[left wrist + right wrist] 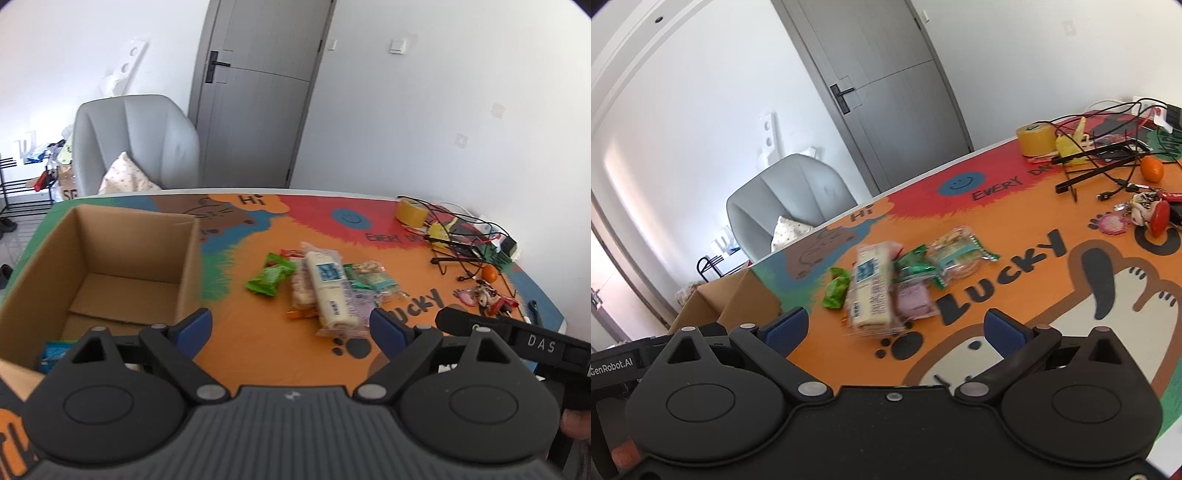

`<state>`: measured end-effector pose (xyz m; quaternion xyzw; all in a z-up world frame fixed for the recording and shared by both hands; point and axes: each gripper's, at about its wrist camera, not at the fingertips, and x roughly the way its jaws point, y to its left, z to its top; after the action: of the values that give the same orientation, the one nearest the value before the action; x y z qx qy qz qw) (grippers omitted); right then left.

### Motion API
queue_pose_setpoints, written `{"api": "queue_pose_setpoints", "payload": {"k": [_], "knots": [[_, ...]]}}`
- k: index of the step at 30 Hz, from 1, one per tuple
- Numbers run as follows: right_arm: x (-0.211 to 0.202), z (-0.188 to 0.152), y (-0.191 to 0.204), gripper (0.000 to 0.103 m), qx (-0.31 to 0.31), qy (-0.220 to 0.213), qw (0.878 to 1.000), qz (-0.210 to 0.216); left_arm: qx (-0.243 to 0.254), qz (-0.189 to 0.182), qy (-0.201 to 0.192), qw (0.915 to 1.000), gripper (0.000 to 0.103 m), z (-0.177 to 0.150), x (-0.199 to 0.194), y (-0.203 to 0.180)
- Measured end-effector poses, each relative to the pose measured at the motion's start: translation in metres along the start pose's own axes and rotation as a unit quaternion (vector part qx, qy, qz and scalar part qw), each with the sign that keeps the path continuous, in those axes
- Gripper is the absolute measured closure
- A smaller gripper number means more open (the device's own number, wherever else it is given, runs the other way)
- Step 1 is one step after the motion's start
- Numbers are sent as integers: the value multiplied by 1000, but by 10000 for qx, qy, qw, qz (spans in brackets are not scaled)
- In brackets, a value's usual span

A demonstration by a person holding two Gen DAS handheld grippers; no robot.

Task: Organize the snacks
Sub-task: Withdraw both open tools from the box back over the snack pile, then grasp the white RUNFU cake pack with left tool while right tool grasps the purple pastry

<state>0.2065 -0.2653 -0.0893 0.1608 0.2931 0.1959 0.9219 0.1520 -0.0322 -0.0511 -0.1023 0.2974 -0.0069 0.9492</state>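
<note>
Painted orange tabletop (280, 354), grey door behind. Heap of crinkly plastic-wrapped snack packets (325, 284) lies mid-table, right of my open brown cardboard box (184, 266). Both my left tongs (291, 328) and right tongs (895, 330) gape wide, empty. Packets look light, soft, slippery; I'd pinch the long cream bar (871, 291) across its middle.

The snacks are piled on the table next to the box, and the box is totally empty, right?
Not quite. The snacks are piled on the table next to the box, but the box is not totally empty: the left wrist view shows a blue packet lying in its near corner, partly hidden behind the left claw.
</note>
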Motion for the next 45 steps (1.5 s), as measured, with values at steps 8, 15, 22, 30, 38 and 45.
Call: {"api": "queue_pose_setpoints", "payload": {"k": [8,15,22,30,38,45], "knots": [[15,-2,-23,31,155,89,9998,35,117,-152,25,9998,17,0,29,-19],[38,-1,-35,48,302,274,9990,198,93,-232,198,9995,34,0,57,-26],[68,5,-41,55,400,428,9978,309,41,-246,350,9991,39,3,85,-31],[99,12,-46,56,542,568,9961,391,-78,-159,467,9988,43,9,113,-30],[124,11,-48,58,569,770,9942,493,-265,1,438,9987,43,14,129,-28],[127,6,-50,79,501,886,9925,677,-213,-43,630,9978,43,11,146,-36]]}}
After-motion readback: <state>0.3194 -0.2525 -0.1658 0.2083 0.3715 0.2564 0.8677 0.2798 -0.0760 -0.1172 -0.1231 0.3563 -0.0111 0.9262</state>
